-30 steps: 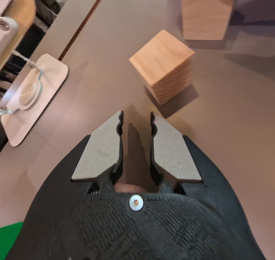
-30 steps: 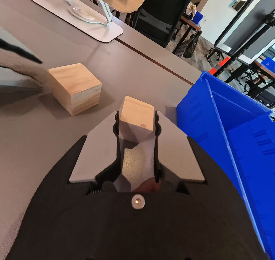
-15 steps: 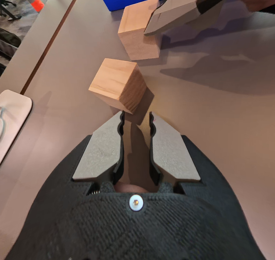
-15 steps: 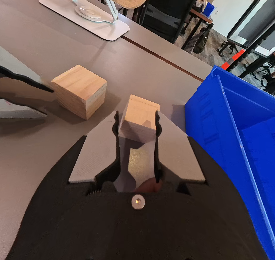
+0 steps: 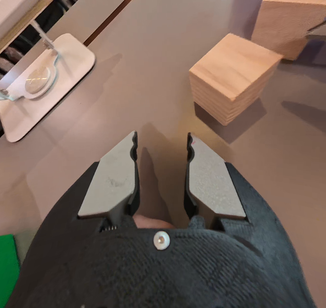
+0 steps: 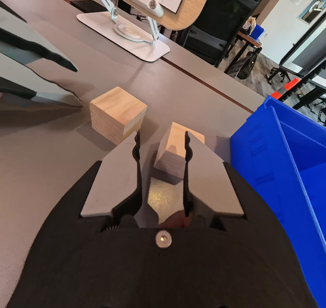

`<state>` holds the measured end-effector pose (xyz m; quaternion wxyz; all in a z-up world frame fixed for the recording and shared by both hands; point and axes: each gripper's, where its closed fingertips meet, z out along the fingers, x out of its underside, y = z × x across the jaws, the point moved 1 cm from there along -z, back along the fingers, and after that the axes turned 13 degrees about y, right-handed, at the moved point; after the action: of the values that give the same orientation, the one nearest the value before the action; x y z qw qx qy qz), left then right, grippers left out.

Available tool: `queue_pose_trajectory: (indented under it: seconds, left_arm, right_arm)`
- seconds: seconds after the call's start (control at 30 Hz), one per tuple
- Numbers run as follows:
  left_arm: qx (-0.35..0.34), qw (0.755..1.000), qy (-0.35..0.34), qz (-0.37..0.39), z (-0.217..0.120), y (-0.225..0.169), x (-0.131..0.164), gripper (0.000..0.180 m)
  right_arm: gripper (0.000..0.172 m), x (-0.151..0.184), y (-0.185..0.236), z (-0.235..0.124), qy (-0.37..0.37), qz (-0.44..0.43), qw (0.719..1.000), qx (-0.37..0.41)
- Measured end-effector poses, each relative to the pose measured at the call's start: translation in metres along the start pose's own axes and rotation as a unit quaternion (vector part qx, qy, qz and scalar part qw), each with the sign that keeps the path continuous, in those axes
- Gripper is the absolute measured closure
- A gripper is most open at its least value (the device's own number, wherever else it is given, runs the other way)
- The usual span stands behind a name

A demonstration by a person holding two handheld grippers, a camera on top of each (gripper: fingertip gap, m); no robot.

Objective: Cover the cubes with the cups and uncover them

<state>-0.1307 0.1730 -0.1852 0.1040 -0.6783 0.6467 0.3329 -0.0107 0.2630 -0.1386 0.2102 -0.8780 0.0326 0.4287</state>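
Two light wooden cubes stand on the grey-brown table (image 5: 158, 61). In the left wrist view the near cube (image 5: 234, 77) is ahead and to the right of my left gripper (image 5: 162, 135), which is open with nothing between its pads; the second cube (image 5: 285, 17) is at the top right. In the right wrist view my right gripper (image 6: 161, 133) straddles one cube (image 6: 176, 151). This cube sits against the right finger, with a clear gap to the left pad, so it is not gripped. The other cube (image 6: 118, 111) stands to its left, near the left gripper's fingers (image 6: 53, 96). No cup is in view.
A blue plastic bin (image 6: 282, 176) stands close on the right of my right gripper. A white stand base (image 6: 123, 35) sits at the back of the table and also shows in the left wrist view (image 5: 44, 84). A green object (image 5: 7, 264) is at the lower left.
My left gripper's jaws have opened wider and it has swung left, away from the near cube. My right gripper's left pad now stands clear of the cube that earlier filled the gap.
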Motion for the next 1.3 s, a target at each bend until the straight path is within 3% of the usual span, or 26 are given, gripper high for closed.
queue_pose_trajectory:
  seconds: [0.07, 0.2, 0.37, 0.5, 0.57, 0.6, 0.7, 0.8, 0.93, 1.07, 1.2, 1.3]
  left_arm:
    - [-0.041, 0.999, 0.004, -0.012, 0.000, 0.013, 0.005, 0.125]
    - [-0.060, 0.997, -0.006, -0.044, -0.009, 0.020, 0.011, 0.122]
    - [-0.096, 0.990, -0.051, -0.087, -0.049, 0.011, 0.028, 0.109]
    - [-0.089, 0.983, -0.122, -0.108, -0.114, -0.022, 0.061, 0.110]
    - [-0.110, 0.979, -0.141, -0.095, -0.153, -0.030, 0.088, 0.134]
    - [-0.120, 0.979, -0.140, -0.088, -0.172, -0.029, 0.099, 0.134]
    - [-0.135, 0.979, -0.122, -0.087, -0.233, 0.000, 0.115, 0.121]
    - [-0.189, 0.973, -0.075, -0.110, -0.275, 0.066, 0.131, 0.125]
    - [-0.220, 0.958, 0.113, -0.142, -0.254, 0.162, 0.204, 0.118]
    - [-0.072, 0.934, 0.292, -0.191, -0.204, 0.177, 0.288, 0.106]
    - [-0.104, 0.918, 0.331, -0.193, -0.195, 0.197, 0.312, 0.110]
    - [-0.112, 0.920, 0.334, -0.173, -0.193, 0.195, 0.316, 0.118]
  right_arm:
    - [0.123, -0.002, 0.005, -0.001, -0.006, -0.013, 1.000, 0.000]
    - [0.124, -0.003, 0.011, -0.001, -0.010, -0.022, 1.000, -0.002]
    - [0.125, -0.007, 0.019, -0.006, -0.025, -0.030, 0.999, -0.016]
    - [0.126, -0.010, 0.020, -0.009, -0.033, -0.031, 0.999, -0.016]
    - [0.127, -0.011, 0.022, -0.009, -0.036, -0.031, 0.999, -0.022]
    - [0.127, -0.011, 0.025, -0.008, -0.035, -0.034, 0.998, -0.025]
    - [0.127, -0.011, 0.033, -0.004, -0.029, -0.052, 0.998, -0.029]
    - [0.127, -0.014, 0.039, -0.001, -0.032, -0.070, 0.997, -0.025]
    - [0.127, -0.010, 0.037, 0.003, -0.023, -0.072, 0.997, -0.020]
    - [0.128, -0.008, 0.032, 0.001, -0.025, -0.057, 0.998, -0.021]
    - [0.128, -0.007, 0.029, 0.002, -0.023, -0.049, 0.998, -0.021]
    - [0.128, -0.007, 0.030, 0.003, -0.021, -0.049, 0.998, -0.026]
